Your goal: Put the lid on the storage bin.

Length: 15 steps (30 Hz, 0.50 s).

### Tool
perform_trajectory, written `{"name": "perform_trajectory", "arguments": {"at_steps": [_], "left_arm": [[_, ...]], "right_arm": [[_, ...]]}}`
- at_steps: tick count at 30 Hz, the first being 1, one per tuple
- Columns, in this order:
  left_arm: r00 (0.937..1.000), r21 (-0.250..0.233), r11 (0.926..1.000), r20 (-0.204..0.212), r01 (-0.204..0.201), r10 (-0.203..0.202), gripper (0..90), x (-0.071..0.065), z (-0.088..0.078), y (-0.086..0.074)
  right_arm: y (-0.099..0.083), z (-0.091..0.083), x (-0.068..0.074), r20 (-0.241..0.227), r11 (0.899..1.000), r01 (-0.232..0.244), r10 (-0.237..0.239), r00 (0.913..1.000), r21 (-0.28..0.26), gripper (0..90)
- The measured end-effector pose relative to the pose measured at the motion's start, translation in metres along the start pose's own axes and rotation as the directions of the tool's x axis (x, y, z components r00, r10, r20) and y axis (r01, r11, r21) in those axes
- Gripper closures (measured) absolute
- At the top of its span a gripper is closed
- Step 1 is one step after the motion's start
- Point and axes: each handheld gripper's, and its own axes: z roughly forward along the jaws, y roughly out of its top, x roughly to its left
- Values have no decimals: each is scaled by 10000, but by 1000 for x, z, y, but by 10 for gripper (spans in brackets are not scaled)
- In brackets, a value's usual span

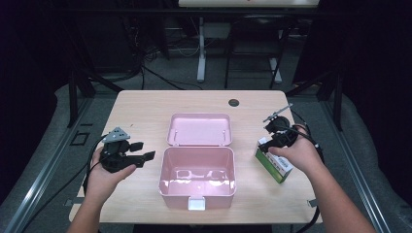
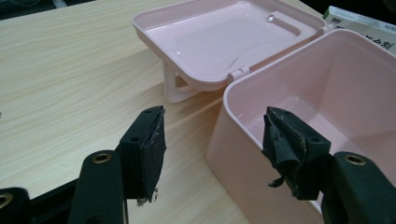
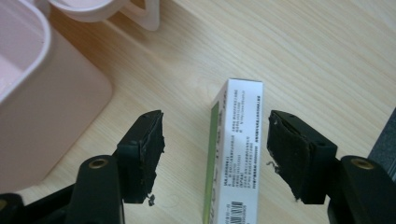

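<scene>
Pale wooden tabletop [image 1: 141, 104] w/ an open pink plastic box [image 1: 197, 177] at centre: deep rectangular base nearest the person, hinged lid [image 1: 199, 129] thrown back flat behind it, inside facing up. Base interior looks empty. White latch tab [image 1: 196, 203] on the front wall.

Small white-and-green cardboard carton [image 1: 275, 165] lies flat on the wood just right of the box base, apart from it, long axis slanted. In the right gripper view the same carton [image 3: 236, 154] shows its white printed face up w/ a green strip along one side and a barcode near the bottom edge.

Right gripper [image 1: 277, 141] hangs over the carton, hand wrapped round its body. Its own view: right gripper [image 3: 216, 151] jaws spread wide, one each side of the carton, black pads clear of the cardboard on both sides; nothing gripped. Pink box wall sits at the left of that view.

Left gripper [image 1: 141, 158] is on the left of the box, near its left wall, grey three-cornered plate on top, cable trailing off the table edge. Its own view: left gripper [image 2: 212, 149] jaws wide apart, straddling the near corner of the box wall w/o touching it; pads worn and frayed, holding nothing. Lid and a corner of the carton show beyond.
</scene>
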Motion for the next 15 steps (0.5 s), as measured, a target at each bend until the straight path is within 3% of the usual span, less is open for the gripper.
{"name": "perform_trajectory", "arguments": {"at_steps": [8,15], "left_arm": [[9999,77,9998,44,-159,158,394,-2,1,-1],[9998,116,9998,144,-141,139,399,0,1,-1]], "right_arm": [[5,2,-10,172,9950,16,-33,9998,1002,377],[6,5,-15,190,9788,-45,6,9998,2048,410]]}}
